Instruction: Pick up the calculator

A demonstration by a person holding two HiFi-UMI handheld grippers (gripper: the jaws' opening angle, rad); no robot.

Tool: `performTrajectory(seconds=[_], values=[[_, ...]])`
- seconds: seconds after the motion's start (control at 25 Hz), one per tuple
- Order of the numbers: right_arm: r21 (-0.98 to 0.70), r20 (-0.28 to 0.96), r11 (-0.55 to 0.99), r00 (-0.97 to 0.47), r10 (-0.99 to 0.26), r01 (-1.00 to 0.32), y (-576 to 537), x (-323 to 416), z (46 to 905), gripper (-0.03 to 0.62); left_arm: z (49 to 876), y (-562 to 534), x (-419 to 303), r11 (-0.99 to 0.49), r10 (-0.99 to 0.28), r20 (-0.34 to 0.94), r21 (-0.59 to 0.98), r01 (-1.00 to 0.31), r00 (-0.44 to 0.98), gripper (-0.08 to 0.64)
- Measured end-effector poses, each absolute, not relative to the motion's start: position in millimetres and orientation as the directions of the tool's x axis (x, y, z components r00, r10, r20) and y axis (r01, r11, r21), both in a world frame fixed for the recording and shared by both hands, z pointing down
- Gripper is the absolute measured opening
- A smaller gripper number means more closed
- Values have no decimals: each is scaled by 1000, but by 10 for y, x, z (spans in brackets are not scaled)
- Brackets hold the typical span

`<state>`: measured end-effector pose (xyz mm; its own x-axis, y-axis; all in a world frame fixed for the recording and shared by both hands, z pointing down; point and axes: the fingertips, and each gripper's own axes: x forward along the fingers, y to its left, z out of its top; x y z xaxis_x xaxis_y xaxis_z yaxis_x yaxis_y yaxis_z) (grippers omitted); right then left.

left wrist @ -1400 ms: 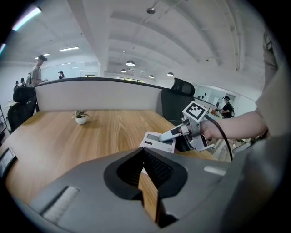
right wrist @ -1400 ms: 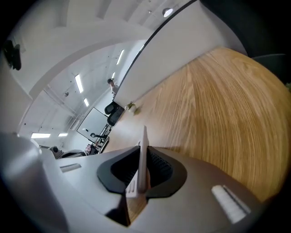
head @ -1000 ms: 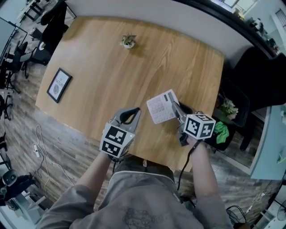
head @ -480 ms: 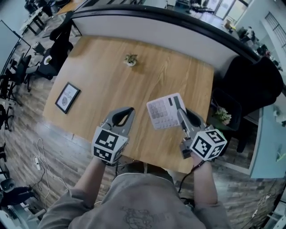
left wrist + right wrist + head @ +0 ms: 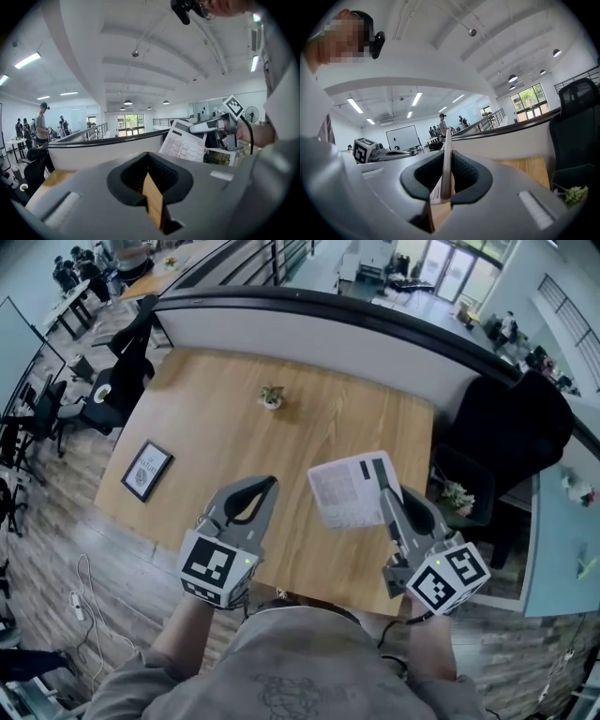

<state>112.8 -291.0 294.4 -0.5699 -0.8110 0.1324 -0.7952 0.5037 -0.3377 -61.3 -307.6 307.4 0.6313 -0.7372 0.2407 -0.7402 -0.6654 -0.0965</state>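
Observation:
The calculator (image 5: 349,488) is white with grey keys and a dark display. It hangs in the air above the wooden table (image 5: 216,418), tilted, with my right gripper (image 5: 387,495) shut on its right edge. In the right gripper view the calculator (image 5: 446,159) stands edge-on between the pads. From the left gripper view the calculator (image 5: 183,140) and the right gripper (image 5: 211,125) show at the right. My left gripper (image 5: 270,484) floats to the left of the calculator, apart from it, with its tips together and nothing held.
A small potted plant (image 5: 271,397) stands at the table's far side. A framed picture (image 5: 147,469) lies near its left edge. A black chair (image 5: 516,427) and a small green plant (image 5: 457,495) sit past the right edge. A low dark-topped wall (image 5: 309,324) runs behind.
Both grippers have risen well above the table, and the calculator has gone up with the right one. More of the room beyond the table shows in the head view.

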Motion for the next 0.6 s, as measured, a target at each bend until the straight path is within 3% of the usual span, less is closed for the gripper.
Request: performTrajectory(seconds=[0.24, 0.6], values=[[-357, 101, 499, -563, -820, -790, -2667, 1170, 2773, 55, 2889, -2894, -616, -669, -737, 222, -113, -734, 638, 2], [-374, 154, 511, -596, -788, -774, -2422, 1101, 2951, 55, 2942, -2716, -568, -683, -725, 233, -111, -722, 649, 2]])
